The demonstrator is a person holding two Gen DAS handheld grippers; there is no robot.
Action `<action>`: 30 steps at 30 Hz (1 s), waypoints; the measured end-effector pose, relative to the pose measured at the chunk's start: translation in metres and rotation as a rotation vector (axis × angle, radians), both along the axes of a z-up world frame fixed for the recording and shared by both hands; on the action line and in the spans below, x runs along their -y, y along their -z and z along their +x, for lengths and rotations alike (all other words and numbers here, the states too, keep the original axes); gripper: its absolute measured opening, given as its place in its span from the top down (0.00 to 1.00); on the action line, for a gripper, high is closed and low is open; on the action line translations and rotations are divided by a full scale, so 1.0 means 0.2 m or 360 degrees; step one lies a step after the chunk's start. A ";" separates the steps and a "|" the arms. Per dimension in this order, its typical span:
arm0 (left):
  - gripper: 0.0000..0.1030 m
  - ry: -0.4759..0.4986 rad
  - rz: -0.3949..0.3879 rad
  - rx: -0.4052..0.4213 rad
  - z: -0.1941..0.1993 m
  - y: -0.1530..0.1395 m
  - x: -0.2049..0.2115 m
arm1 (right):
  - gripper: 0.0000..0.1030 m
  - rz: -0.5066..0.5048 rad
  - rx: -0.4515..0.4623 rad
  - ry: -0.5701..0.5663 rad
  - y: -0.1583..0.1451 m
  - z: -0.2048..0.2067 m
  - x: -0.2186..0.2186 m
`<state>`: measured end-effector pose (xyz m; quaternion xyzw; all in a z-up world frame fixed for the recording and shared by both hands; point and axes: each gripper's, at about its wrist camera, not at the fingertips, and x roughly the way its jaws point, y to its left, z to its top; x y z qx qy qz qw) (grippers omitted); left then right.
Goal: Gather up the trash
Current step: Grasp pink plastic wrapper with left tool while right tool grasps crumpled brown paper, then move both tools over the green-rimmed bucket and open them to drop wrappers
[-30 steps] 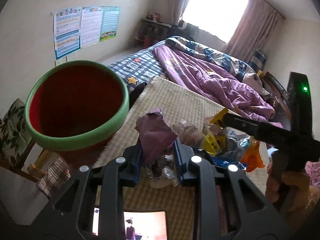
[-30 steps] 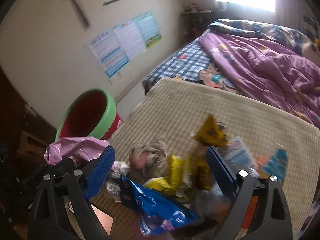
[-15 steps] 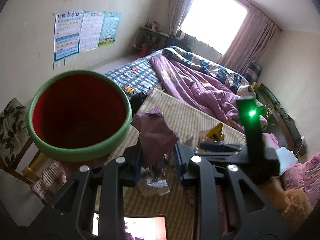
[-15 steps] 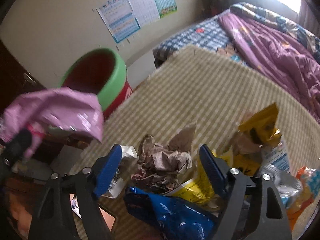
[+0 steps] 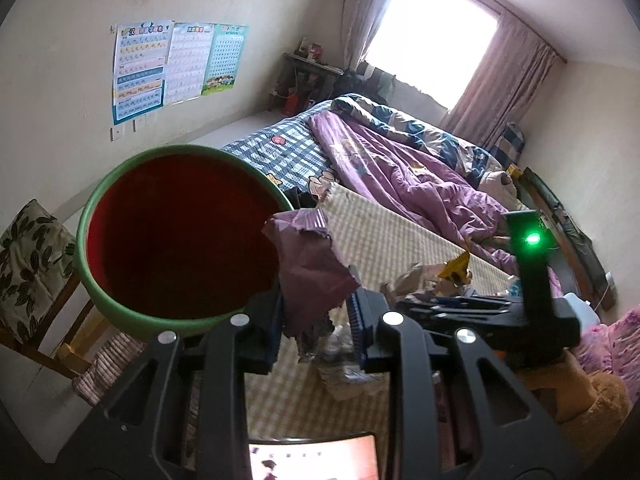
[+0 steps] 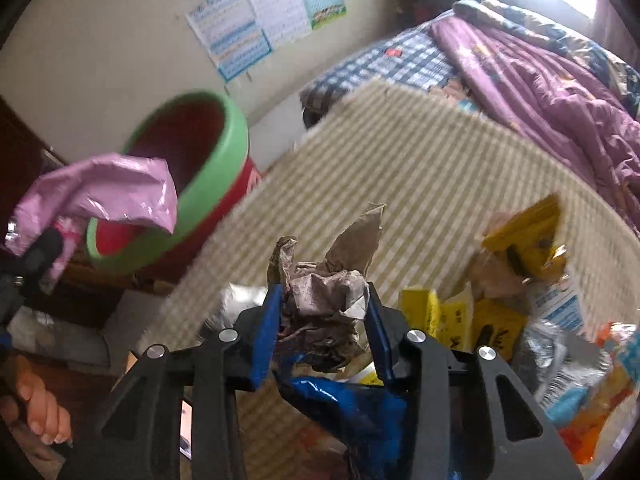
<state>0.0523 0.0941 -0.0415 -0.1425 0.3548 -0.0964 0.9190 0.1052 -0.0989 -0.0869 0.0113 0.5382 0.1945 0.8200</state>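
Trash items, 2 tools
Left tool (image 5: 316, 322) pinches purple wrapper (image 5: 310, 268), long axis upright; right tool (image 6: 325, 334) closing on crumpled paper (image 6: 324, 300).

Bin (image 5: 120, 304): smooth plastic, matt green rim, dull red inside. Wrapper (image 5: 312, 276) at 3 o'clock of the bin: thin purple film, creased, glossy in the right wrist view. Paper wad (image 6: 324, 304): crumpled, matt, grey-brown, rough. Blue bag (image 6: 344, 400) at 6 o'clock of the wad: glossy film. Cover (image 6: 420, 168): woven checked cloth, matt. Right gripper (image 6: 324, 332): matt black plastic, blue ribbed pads, bright metal screws.
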 end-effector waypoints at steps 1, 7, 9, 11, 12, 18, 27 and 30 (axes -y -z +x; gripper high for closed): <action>0.74 0.0005 -0.0002 0.0001 0.01 0.00 -0.02 | 0.62 0.0004 0.0018 0.0018 -0.02 0.00 0.01; 0.74 0.0036 -0.0007 0.0004 0.09 0.00 -0.16 | 0.62 0.0079 0.0145 0.0196 -0.16 0.00 0.04; 0.74 0.0045 -0.0014 0.0007 0.12 0.00 -0.22 | 0.62 0.0118 0.0189 0.0259 -0.21 -0.01 0.03; 0.74 0.0054 -0.0024 0.0013 0.16 -0.01 -0.28 | 0.62 0.0129 0.0232 0.0289 -0.26 -0.02 -0.01; 0.74 0.0056 -0.0025 0.0018 0.17 -0.01 -0.31 | 0.62 0.0134 0.0252 0.0296 -0.28 -0.03 -0.02; 0.74 0.0040 0.0008 -0.0008 0.25 0.02 -0.46 | 0.61 0.0274 0.0322 0.0279 -0.38 -0.03 -0.25; 0.69 0.0014 0.0076 -0.0153 0.31 0.16 -0.62 | 0.57 0.0366 0.0184 0.0156 -0.24 0.05 -0.68; 0.52 -0.0006 0.0078 -0.0175 0.31 0.18 -0.65 | 0.47 0.0367 0.0148 0.0165 -0.20 0.06 -0.75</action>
